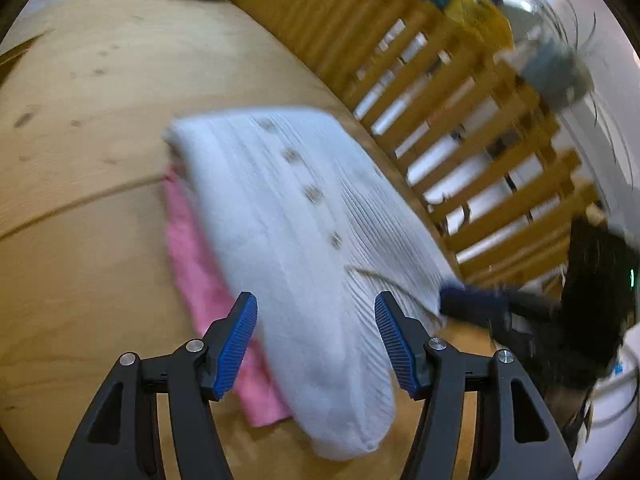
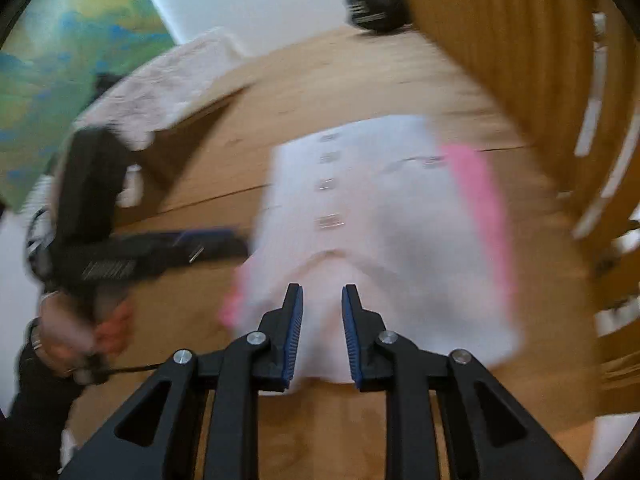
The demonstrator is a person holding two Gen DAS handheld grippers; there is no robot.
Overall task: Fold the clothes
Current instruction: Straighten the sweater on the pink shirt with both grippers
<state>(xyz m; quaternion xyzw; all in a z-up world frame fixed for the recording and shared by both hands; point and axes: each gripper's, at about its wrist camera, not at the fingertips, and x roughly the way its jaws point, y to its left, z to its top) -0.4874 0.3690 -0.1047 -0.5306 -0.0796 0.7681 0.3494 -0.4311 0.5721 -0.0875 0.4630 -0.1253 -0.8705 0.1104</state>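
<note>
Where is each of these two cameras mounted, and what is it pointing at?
Left wrist: sits on the left gripper, looking along its open fingers at the white garment lying on a pink one; the right gripper shows too.
Right wrist: sits on the right gripper, facing the same stack; the person's left hand shows.
Shared: the garments, the wooden table, a slatted chair.
</note>
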